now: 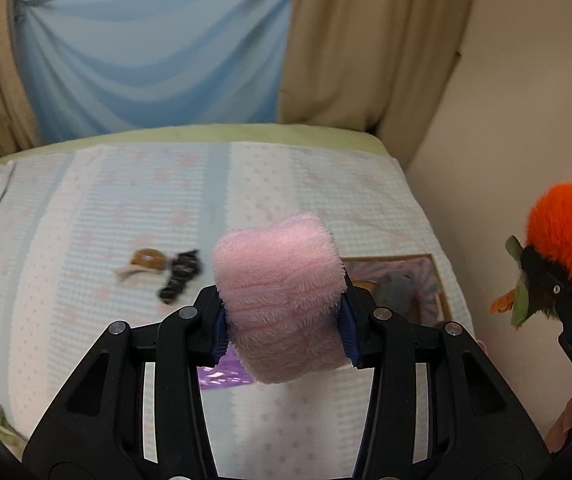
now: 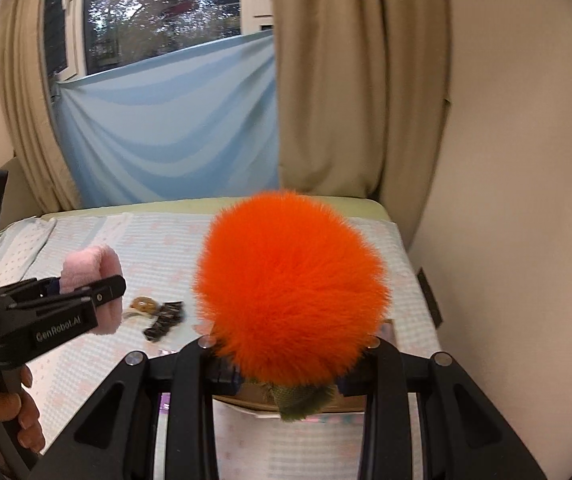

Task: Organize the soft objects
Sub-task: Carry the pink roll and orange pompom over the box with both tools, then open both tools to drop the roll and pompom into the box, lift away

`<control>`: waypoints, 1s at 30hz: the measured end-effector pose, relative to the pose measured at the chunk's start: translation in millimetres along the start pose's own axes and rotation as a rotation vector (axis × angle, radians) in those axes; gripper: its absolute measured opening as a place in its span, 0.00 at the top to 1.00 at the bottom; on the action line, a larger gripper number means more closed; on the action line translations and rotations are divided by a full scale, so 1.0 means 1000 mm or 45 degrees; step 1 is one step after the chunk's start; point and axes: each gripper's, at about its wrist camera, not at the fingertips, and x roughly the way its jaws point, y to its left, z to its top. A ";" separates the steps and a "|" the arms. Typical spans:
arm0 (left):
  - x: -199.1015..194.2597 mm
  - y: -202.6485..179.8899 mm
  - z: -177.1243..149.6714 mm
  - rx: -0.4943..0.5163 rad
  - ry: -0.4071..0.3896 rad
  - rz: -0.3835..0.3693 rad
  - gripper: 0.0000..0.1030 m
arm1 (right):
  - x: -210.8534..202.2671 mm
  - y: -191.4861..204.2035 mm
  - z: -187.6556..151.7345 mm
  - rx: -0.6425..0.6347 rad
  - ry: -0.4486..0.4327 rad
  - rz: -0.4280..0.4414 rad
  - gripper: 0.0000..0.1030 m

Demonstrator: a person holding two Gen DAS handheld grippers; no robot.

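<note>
Left tongs (image 1: 282,320) are clamped on a pink plush roll (image 1: 280,296) above the bed (image 1: 86,216); at their 3 o'clock, right tongs (image 2: 286,364) grip an orange pompom (image 2: 290,284).

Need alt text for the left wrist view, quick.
The left gripper clamps a pink fluffy roll above a patterned bedspread. At far right, the right gripper holds an orange pom-pom; small dark items lie on the bed.
</note>
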 end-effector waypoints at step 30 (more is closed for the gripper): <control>0.261 -0.099 -0.064 0.238 0.620 -0.045 0.61 | 0.203 -0.155 -0.077 0.234 0.676 -0.003 0.71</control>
